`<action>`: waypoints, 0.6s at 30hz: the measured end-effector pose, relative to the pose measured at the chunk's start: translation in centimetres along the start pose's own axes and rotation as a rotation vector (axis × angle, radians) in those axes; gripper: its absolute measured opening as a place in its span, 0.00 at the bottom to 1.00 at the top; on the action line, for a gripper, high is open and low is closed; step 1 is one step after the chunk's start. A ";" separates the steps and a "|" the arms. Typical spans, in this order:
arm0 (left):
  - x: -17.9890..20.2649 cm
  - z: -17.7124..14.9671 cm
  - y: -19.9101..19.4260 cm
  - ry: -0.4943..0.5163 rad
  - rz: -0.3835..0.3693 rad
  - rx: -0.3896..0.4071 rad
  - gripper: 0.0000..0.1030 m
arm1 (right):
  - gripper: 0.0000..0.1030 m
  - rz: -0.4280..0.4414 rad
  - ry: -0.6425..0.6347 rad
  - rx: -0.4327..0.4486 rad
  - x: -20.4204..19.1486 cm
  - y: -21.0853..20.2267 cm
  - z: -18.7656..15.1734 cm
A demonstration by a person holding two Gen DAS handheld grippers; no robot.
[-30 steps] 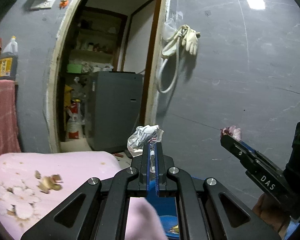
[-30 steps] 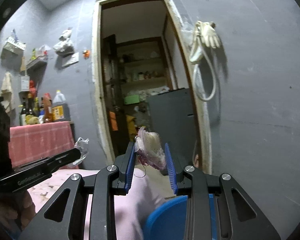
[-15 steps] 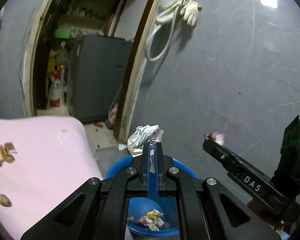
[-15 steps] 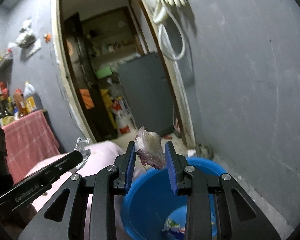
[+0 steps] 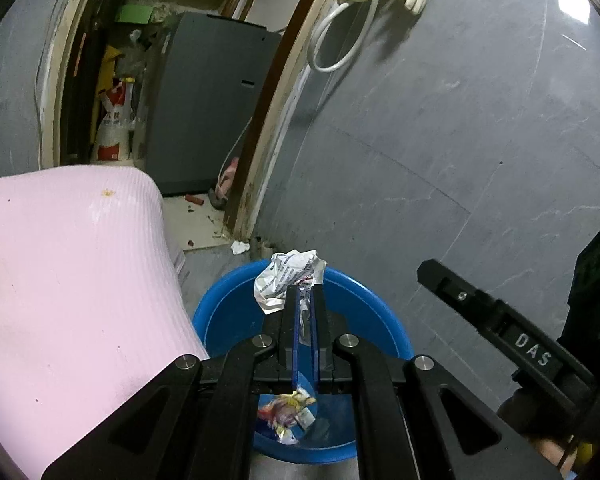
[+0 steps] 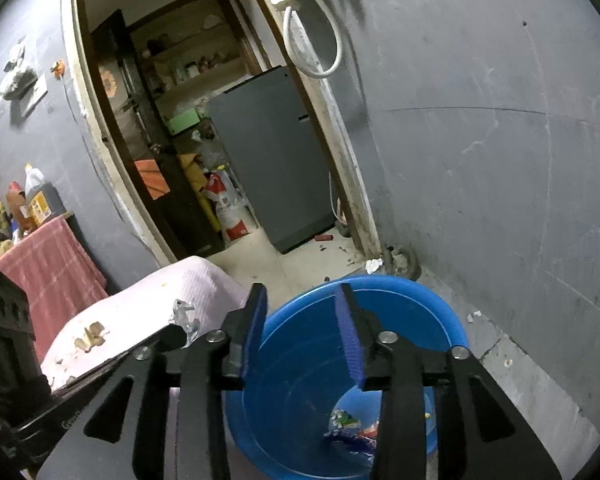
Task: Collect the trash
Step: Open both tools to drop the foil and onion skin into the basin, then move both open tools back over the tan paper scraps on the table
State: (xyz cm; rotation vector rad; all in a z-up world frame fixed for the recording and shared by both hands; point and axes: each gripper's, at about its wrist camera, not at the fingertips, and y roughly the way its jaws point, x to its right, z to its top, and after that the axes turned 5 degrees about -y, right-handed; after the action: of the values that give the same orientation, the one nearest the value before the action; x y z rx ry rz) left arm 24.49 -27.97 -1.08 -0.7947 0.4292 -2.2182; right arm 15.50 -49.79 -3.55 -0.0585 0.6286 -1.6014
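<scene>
Over the blue basin (image 6: 452, 330), dropping trash: right claw (image 6: 302, 312) opening and empty, left claw (image 5: 305, 300) clamped on crumpled paper (image 5: 286, 276), to release next.

Dim room, ceiling-light glare on wall — fisheye-bent edges.

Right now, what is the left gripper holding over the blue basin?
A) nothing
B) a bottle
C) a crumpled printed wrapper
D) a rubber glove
C: in the left wrist view the left gripper has its fingers shut on a crumpled white wrapper with print, above the blue basin.
</scene>
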 end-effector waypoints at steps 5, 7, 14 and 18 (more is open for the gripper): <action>-0.3 -0.3 0.6 -0.005 0.000 -0.033 0.04 | 0.40 -0.005 -0.004 0.015 -0.2 -0.3 0.1; -0.6 -0.2 0.6 -0.009 0.000 -0.036 0.06 | 0.41 -0.010 -0.005 0.024 -0.3 -0.3 0.2; -1.0 0.4 -0.4 -0.039 -0.007 0.009 0.31 | 0.50 -0.025 -0.004 0.072 -0.2 -1.0 0.6; -1.4 1.0 -2.3 -0.043 0.049 0.075 0.44 | 0.53 -0.026 -0.019 0.117 -0.6 -1.6 0.9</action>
State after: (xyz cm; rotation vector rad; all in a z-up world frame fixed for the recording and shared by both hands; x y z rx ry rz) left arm 24.68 -25.46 0.24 -0.7819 0.3392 -2.1545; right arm 14.48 -49.54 -1.92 0.0050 0.5205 -1.6582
